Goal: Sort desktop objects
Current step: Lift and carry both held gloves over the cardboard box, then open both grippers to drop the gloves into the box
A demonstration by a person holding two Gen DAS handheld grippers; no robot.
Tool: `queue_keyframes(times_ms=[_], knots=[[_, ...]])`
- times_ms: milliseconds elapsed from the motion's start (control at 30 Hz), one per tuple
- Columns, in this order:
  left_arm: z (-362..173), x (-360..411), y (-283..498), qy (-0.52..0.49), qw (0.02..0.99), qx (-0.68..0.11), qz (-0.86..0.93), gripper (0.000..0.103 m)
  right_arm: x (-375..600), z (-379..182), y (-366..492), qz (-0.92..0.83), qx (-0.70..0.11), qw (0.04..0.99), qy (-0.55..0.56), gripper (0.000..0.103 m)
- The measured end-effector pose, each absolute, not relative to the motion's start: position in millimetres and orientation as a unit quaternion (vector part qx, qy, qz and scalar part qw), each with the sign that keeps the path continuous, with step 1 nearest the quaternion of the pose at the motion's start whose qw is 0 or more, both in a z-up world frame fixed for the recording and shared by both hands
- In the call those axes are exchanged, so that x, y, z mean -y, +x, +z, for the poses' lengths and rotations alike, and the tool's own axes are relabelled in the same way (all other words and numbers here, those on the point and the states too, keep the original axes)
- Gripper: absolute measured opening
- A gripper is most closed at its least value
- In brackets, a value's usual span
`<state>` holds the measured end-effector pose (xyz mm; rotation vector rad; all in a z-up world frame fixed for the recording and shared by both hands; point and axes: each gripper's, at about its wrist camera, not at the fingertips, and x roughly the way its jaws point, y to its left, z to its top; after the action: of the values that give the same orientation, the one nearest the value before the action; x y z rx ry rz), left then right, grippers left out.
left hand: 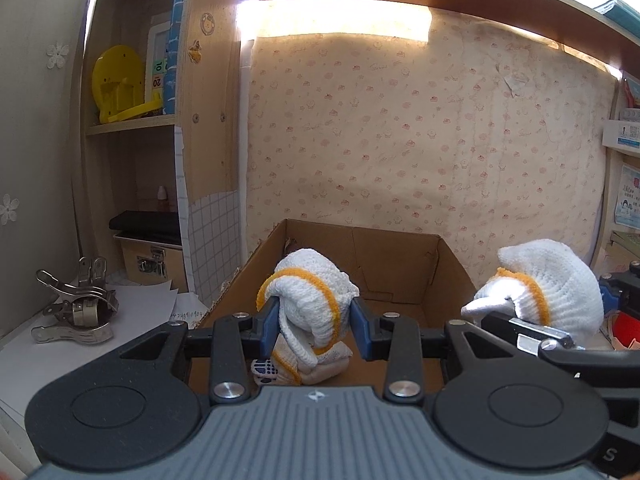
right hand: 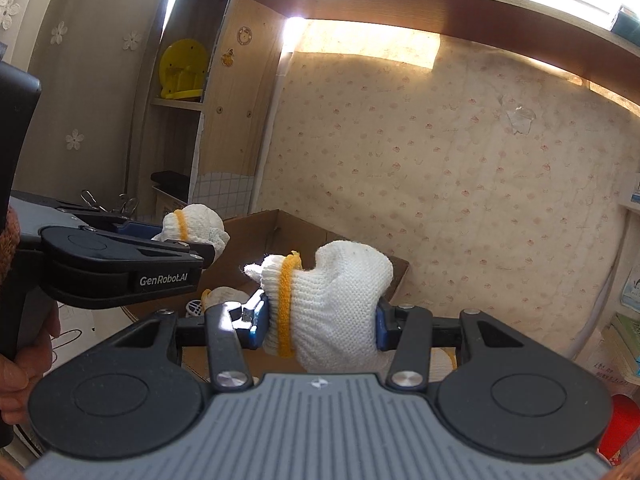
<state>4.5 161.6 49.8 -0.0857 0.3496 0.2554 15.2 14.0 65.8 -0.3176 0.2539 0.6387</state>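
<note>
- A rolled glove (left hand: 308, 292) is clamped between the blue pads of the left tool (left hand: 314, 330), held just over the open box (left hand: 400, 264).
- A second glove (right hand: 332, 304) is pinched in the right tool (right hand: 320, 330), beside the first and near the box's right wall.
- More gloves (left hand: 316, 364) are already lying in the box bottom, next to a small patterned item that can't be made out.
- Handling guess: knitted cotton, so light, soft and squashy. It's bundled by its yellow cuff (right hand: 285, 308), so nothing fragile, nothing slippery.
- The fat middle of the bundle is probably the best spot to be grabbed; a loose fingertip or cuff edge would likely let the roll unravel.
- Metal clips (left hand: 76, 308) are left on the surface at the left, well apart from the box.
</note>
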Motion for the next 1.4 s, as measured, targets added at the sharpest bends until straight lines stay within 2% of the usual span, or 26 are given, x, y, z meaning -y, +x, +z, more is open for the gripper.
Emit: queue_keyframes(times_ms=[1400], knots=[[36.3, -178.6, 34.5, -0.041, 0.966, -0.207, 0.146, 0.040, -56.6, 40.7, 55.9, 0.326, -0.161, 0.916, -0.171, 0.049]])
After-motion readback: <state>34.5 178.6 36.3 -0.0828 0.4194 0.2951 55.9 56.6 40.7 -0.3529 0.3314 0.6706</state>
